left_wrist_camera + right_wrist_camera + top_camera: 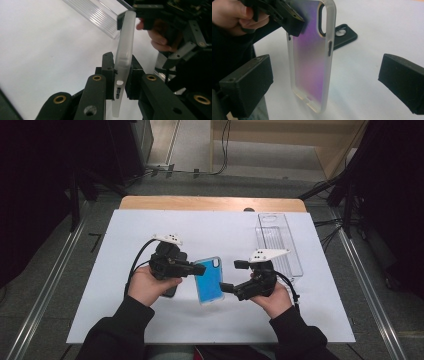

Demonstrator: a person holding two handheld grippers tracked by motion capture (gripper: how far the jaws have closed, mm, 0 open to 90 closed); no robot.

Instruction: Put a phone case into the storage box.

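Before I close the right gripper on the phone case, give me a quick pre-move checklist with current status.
1. Left gripper clamped on the phone case: ok, jaws pinch its edge.
2. Right gripper open: ok, jaws stand wide apart.
3. Case between the right jaws: ok, it stands between them in the right gripper view.
4. Case off the table: cannot tell.
5. Black case out of the way: ok, lying behind on the table.
6. Clear tray apart: ok.

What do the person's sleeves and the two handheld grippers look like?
Both sleeves are black. The left gripper and right gripper are black, with blocky jaws, brass-coloured pivot rings, a pale three-cornered top plate each, and black trailing cables.
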